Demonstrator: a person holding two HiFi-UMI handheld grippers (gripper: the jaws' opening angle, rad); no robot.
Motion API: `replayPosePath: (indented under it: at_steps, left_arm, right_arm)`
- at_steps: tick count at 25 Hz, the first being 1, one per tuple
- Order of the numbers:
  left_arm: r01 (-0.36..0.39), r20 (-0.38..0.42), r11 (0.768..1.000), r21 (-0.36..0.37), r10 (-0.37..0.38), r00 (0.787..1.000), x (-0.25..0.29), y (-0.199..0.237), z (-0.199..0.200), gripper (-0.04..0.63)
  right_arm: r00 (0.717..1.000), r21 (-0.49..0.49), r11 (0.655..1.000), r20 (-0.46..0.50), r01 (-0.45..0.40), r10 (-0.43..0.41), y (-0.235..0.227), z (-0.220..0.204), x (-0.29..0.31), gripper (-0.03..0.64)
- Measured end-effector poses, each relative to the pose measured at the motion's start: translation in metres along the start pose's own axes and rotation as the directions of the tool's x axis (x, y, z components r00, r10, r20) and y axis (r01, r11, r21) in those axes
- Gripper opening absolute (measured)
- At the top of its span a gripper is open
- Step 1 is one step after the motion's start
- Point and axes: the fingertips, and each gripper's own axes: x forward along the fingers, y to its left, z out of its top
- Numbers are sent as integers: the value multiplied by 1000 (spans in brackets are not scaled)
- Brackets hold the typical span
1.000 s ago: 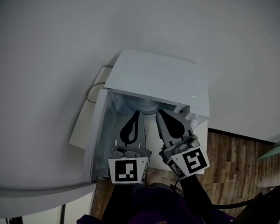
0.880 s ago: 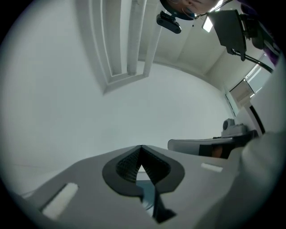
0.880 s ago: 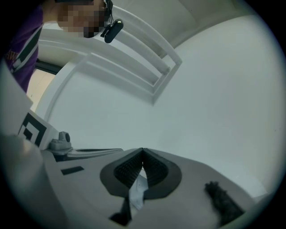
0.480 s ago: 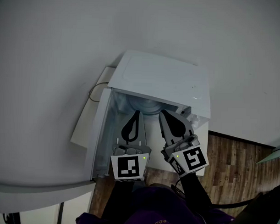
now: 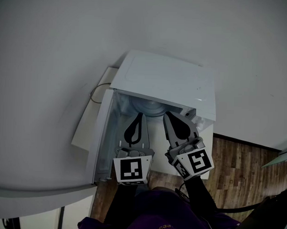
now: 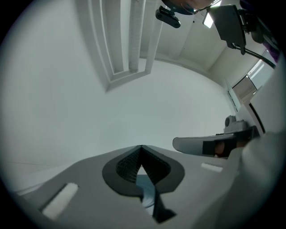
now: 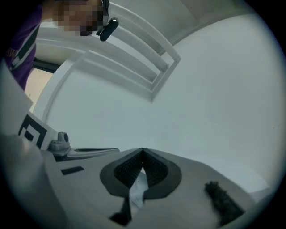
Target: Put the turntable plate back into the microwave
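Change over last second: none. Left gripper (image 5: 140, 115) and right gripper (image 5: 165, 115) stay closed, holding nothing, tips at plate (image 5: 147, 107) inside microwave (image 5: 163, 82). Plate looks placed; seating unconfirmed.

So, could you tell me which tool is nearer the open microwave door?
Left. The left tool lies beside the door; the right tool lies beyond it, farther off.

Plain white wall (image 5: 66, 43) fills most of the head view, with brown wood-plank floor (image 5: 245, 162) at lower right. From the left gripper view: white ceiling with long recessed strips (image 6: 129, 40), a bright light (image 6: 208, 19) at the top and a window (image 6: 245, 87) at right. Lighting even, dim and greyish.
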Motion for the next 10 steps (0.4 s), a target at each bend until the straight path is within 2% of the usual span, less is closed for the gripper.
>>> replayPosePath:
  at_steps: [10]
  left_arm:
    - [-7, -8, 1000, -11, 7, 1000, -2, 3, -7, 6]
  right_arm:
    - [1000, 8, 1000, -6, 4, -4, 0, -3, 0, 9]
